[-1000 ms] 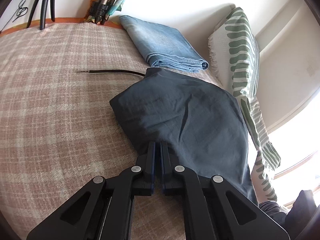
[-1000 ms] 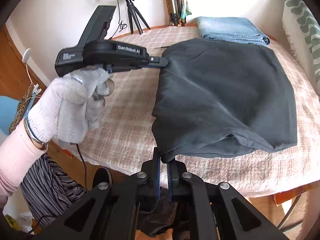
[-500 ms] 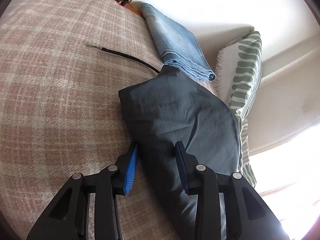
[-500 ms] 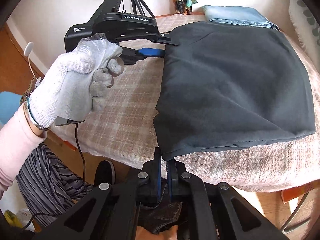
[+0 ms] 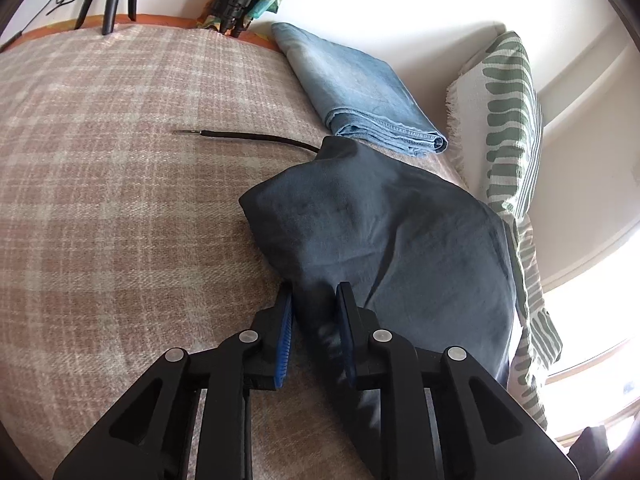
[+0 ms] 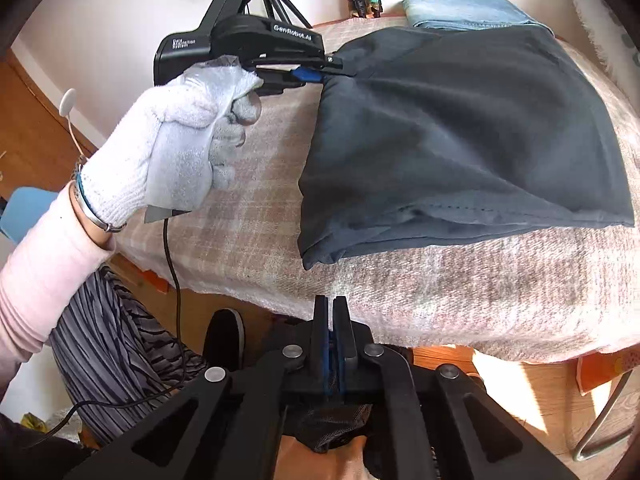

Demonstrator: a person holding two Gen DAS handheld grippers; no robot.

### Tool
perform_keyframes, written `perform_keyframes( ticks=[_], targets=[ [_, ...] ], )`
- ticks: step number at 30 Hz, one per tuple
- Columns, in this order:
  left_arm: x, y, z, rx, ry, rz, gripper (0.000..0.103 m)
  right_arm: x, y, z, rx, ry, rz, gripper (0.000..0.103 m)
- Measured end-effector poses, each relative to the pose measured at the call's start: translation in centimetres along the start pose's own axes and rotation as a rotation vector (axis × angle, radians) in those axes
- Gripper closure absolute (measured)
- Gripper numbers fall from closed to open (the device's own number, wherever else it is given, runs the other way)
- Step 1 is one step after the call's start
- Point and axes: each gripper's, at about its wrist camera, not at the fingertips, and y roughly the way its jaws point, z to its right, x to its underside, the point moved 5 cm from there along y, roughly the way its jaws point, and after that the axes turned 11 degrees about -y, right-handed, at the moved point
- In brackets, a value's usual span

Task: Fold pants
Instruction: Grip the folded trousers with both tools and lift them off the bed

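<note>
A plaid-covered table stands before a pale wall, with folded jeans at its far side. The dark pants lie folded near the table's near edge. The left gripper, which let go half a second ago, has just been closing again around the fold's far-left corner. The right gripper, pressed together and empty, has released the near corner and hangs off the edge. Whether the left pads actually bite is hard to tell.

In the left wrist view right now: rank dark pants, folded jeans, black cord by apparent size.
1. dark pants, largest by far, though they lie nearest the camera, which inflates them.
2. folded jeans, clearly smaller, farther back.
3. black cord, thinnest; part of it is hidden under the pants.
</note>
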Motion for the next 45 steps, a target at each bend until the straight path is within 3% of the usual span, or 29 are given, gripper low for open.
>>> perform_keyframes(
  ticks=[2,7,9,11,12,14,16,20,25,35,39,42,45],
  targets=[
    [0.3,-0.8,-0.1,0.002,-0.002,0.001,0.075,-0.5,-2.3,0.6,0.003,-0.023,0.046,0.069],
    [1.2,-1.6,0.4,0.012,0.001,0.008,0.073,-3.3,-7.6,3.6,0.062,-0.077,0.156,0.066],
    [1.7,-1.2,0.9,0.011,0.009,-0.004,0.065,-5.5,-8.1,4.6,0.125,-0.082,0.178,0.059],
    [2.1,-0.5,1.3,0.012,0.015,-0.031,0.052,-7.4,-8.1,7.1,0.174,-0.085,0.176,0.032],
    [2.2,-0.2,1.3,0.005,0.015,-0.041,0.051,-8.4,-7.9,8.3,0.201,-0.089,0.175,0.028],
    [2.2,0.3,1.4,-0.002,0.017,-0.056,0.051,-10.4,-7.1,11.1,0.286,-0.096,0.16,0.027],
    [1.9,0.8,1.2,-0.003,0.003,-0.061,0.051,-11.8,-6.2,14.4,0.298,-0.065,0.122,0.026],
    [1.0,1.1,1.1,0.025,-0.035,-0.061,0.051,-13.7,-4.1,20.1,0.125,0.074,0.055,0.023],
    [0.2,1.6,0.8,0.058,-0.06,-0.066,0.051,-14.4,-0.6,23.5,-0.013,0.14,0.018,0.023],
    [-0.2,2.3,1.2,0.12,-0.049,-0.09,0.054,-13.0,2.5,25.6,-0.301,0.204,0.051,0.019],
    [-0.6,2.5,0.9,0.138,-0.075,-0.09,0.058,-13.2,2.9,25.2,-0.363,0.182,0.06,0.019],
    [-0.8,2.9,0.7,0.125,-0.081,-0.082,0.073,-13.4,3.1,24.9,-0.362,0.159,0.051,0.02],
    [-1.0,3.3,0.8,0.117,-0.086,-0.077,0.079,-13.4,3.2,24.8,-0.355,0.153,0.047,0.028]
  ],
)
